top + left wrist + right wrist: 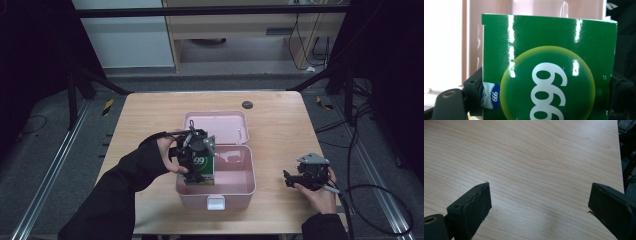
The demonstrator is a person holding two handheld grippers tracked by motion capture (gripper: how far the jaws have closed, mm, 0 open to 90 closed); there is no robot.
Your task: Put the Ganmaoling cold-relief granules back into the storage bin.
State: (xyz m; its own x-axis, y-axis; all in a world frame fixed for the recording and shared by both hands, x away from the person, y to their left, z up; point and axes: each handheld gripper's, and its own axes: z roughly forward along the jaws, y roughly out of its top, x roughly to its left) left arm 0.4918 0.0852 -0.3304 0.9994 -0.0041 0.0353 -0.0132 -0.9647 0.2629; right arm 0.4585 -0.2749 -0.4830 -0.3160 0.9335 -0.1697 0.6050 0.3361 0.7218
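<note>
Wooden table (pixel 280 125): pink case (pixel 235 187) at centre, lid (pixel 215 127) thrown open to far side. Green carton (pixel 202 170) upright, at left end of case, low over its interior; whether it touches floor, cannot tell. Left gripper (pixel 196 159) clamps carton, jaws against both side edges. Right gripper (pixel 296 179) idle at near right, jaws spread wide, nothing between them.

Risk: carton corner catches left wall, tilts; glossy faces slip in grip; early release topples it.

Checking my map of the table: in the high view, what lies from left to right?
Left hand → left gripper holding the green box → pink case → right gripper → right hand.
</note>
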